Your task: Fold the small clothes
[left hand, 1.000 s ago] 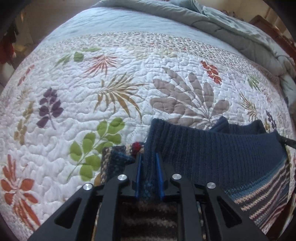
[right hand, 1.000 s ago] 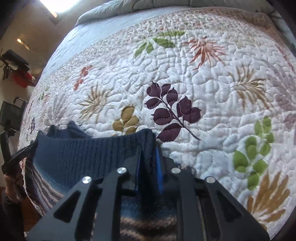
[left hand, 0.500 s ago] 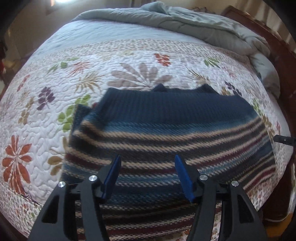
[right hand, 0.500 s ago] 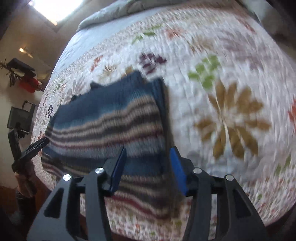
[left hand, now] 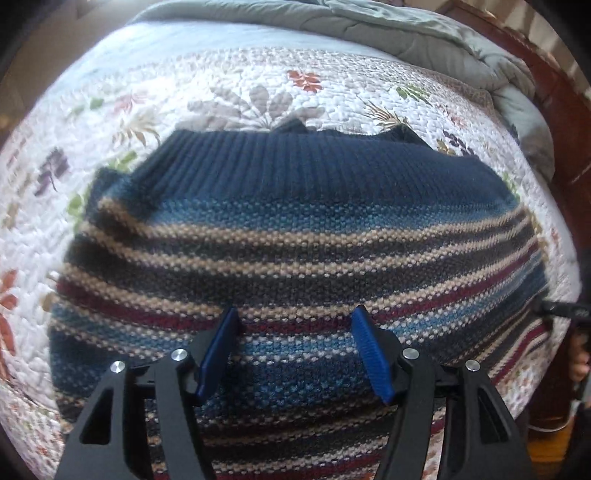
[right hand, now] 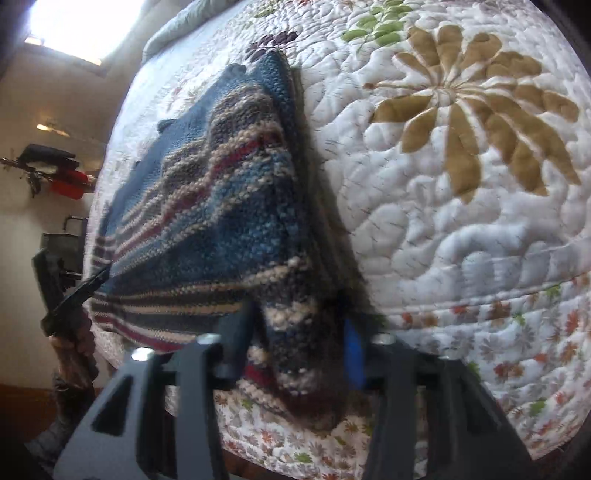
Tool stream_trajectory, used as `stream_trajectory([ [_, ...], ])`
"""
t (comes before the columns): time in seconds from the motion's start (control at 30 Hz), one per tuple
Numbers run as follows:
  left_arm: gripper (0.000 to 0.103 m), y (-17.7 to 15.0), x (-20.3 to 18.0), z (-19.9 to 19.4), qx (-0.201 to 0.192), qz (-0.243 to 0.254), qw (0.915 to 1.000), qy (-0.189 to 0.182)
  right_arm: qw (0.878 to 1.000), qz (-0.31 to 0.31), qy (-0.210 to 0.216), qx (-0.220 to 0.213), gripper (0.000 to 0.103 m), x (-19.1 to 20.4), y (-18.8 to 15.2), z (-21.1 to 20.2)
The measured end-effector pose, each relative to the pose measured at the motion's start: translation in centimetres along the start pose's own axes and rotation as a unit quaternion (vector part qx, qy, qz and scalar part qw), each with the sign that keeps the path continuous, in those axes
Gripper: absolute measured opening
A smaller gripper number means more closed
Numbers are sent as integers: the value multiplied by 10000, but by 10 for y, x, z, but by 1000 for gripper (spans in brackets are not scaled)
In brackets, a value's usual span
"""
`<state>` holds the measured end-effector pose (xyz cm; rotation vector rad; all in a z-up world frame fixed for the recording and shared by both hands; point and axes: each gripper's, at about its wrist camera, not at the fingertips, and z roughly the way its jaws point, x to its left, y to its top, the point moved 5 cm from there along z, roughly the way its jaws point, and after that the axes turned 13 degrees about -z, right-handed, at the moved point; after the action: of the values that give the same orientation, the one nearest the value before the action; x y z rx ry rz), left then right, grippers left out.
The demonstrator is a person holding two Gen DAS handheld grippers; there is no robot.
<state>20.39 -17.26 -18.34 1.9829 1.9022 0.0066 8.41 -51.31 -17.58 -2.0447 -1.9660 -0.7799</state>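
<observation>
A knitted sweater [left hand: 295, 229] with a navy ribbed hem and tan, maroon and blue stripes lies folded on the floral quilt [left hand: 258, 85]. My left gripper [left hand: 295, 317] hovers over its near striped part, jaws opening, blue pads apart and nothing pinched between them. In the right wrist view the sweater [right hand: 207, 206] has its near right corner bunched up between the fingers of my right gripper [right hand: 299, 321], whose jaws are closing on the thick fold. The left gripper [right hand: 74, 295] shows at the sweater's far left edge.
A grey duvet [left hand: 369, 29] is heaped at the far end of the bed, with the wooden bed frame [left hand: 554, 110] on the right. The quilt's near border [right hand: 480, 350] drops over the bed's edge just beside the right gripper. A hand [left hand: 578, 365] shows at right.
Both grippers let go of the navy hem and drew back to the near edge of the bed. The sweater now lies folded. The right gripper opened, then closed on the near right corner.
</observation>
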Motion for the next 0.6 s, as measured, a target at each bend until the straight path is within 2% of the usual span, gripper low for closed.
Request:
stream_trajectory([
  [0.03, 65, 0, 0, 1, -2, -2, 10000, -11, 9998, 137, 107, -21, 23, 0, -1, 1],
  [0.17, 66, -3, 0, 4, -30, 44, 10000, -60, 9997, 223, 80, -67, 19, 4, -4, 0],
  [0.33, 67, 0, 6, 7, -38, -69, 9995, -310, 9989, 437, -153, -64, 18, 5, -4, 1],
  [0.43, 68, -2, 3, 5, -127, 6, 9997, -217, 9973, 715, -165, -75, 18, 4, -4, 0],
  [0.57, 66, 1, 1, -12, -96, -188, 9996, -187, 9960, 821, -317, -144, 16, 14, 1, -14],
  [0.6, 66, -1, 1, -23, -95, -255, 9992, -282, 9963, 749, -362, -216, 16, 23, 5, -22],
])
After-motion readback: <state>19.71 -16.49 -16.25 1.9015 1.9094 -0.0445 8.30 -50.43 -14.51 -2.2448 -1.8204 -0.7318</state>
